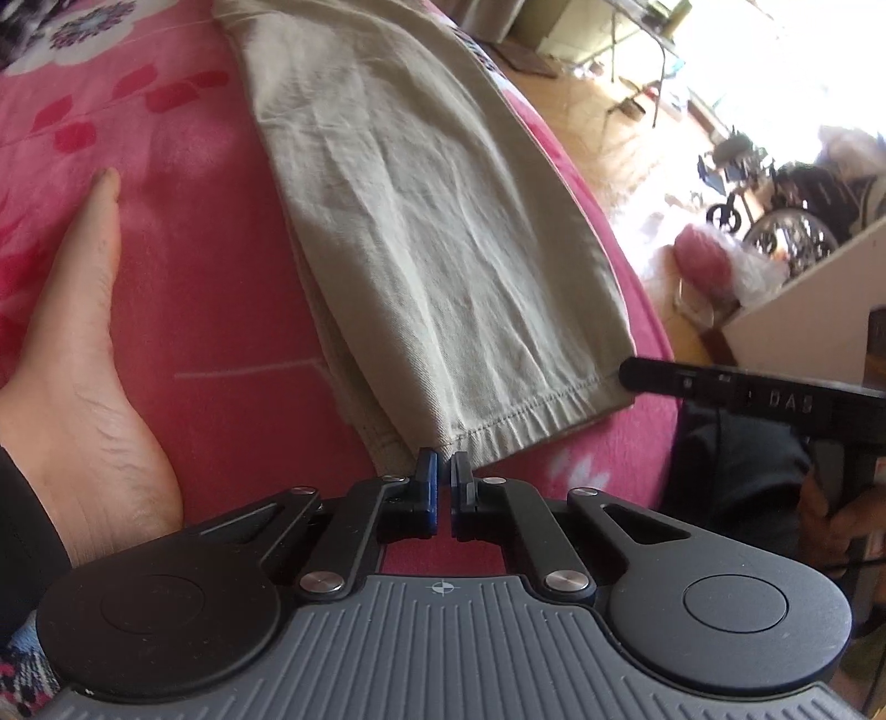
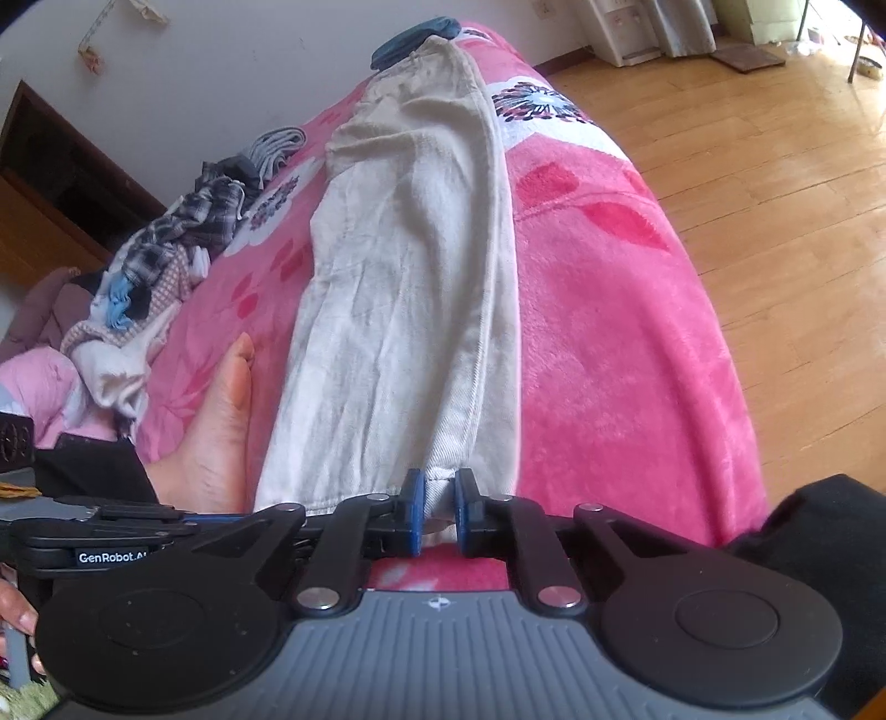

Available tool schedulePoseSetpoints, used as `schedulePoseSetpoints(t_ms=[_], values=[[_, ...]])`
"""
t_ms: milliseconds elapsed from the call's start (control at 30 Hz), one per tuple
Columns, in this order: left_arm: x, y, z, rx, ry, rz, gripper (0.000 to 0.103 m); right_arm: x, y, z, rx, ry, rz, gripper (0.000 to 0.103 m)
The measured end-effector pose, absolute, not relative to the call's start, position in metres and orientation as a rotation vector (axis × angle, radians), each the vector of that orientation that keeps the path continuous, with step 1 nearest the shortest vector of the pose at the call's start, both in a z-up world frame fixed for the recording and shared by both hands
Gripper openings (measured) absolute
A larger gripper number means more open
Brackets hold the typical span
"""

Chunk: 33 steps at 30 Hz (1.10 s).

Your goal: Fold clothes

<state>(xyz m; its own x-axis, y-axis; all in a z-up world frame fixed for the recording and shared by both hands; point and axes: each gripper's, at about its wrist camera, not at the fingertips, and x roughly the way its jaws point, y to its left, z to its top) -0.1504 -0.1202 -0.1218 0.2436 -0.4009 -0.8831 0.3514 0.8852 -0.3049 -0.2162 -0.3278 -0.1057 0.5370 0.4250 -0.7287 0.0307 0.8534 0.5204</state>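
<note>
Tools [image 1: 444, 471] over pink blanket [image 2: 626, 343], wooden floor [image 2: 775, 166]

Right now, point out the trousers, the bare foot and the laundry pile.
trousers [image 2: 398, 310]: right wrist view, mid-leg fabric.
bare foot [image 1: 77, 343]: left wrist view, the sole.
laundry pile [image 2: 183, 232]: right wrist view, plaid garment on top.

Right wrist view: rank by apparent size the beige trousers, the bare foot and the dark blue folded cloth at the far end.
1. Beige cotton trousers, largest.
2. Bare foot.
3. Dark blue folded cloth, smallest, though it lies farthest from the camera, so its true size is unsure.
</note>
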Motion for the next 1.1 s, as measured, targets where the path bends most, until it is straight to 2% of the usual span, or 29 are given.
schedulePoseSetpoints(t_ms=[333, 467, 567, 733, 833, 933, 1033, 1100], values=[[-0.154, -0.134, -0.127, 0.130, 1.266, -0.503, 0.002, -0.218, -0.326, -0.110, 0.478, 1.016, 0.231, 0.013], [-0.157, -0.122, -0.131, 0.138, 1.353, -0.500, 0.003, -0.221, -0.326, -0.105, 0.447, 1.024, 0.220, 0.019], [-0.156, -0.110, -0.113, 0.115, 1.290, -0.489, 0.003, -0.224, -0.327, -0.100, 0.420, 1.018, 0.217, 0.019], [-0.140, -0.124, -0.085, 0.137, 1.084, -0.509, 0.004, -0.208, -0.324, -0.072, 0.304, 0.885, 0.301, 0.020], [-0.126, -0.148, -0.106, 0.153, 1.080, -0.508, 0.005, -0.172, -0.309, -0.069, 0.226, 0.843, 0.353, 0.019], [-0.121, -0.153, -0.137, 0.186, 1.179, -0.458, 0.005, -0.141, -0.294, -0.089, 0.187, 0.884, 0.364, 0.019], [-0.130, -0.151, -0.142, 0.196, 1.170, -0.464, 0.005, -0.144, -0.285, -0.119, 0.132, 1.010, 0.367, 0.019], [-0.134, -0.149, -0.143, 0.203, 1.169, -0.473, 0.005, -0.165, -0.287, -0.122, 0.144, 1.030, 0.401, 0.019]])
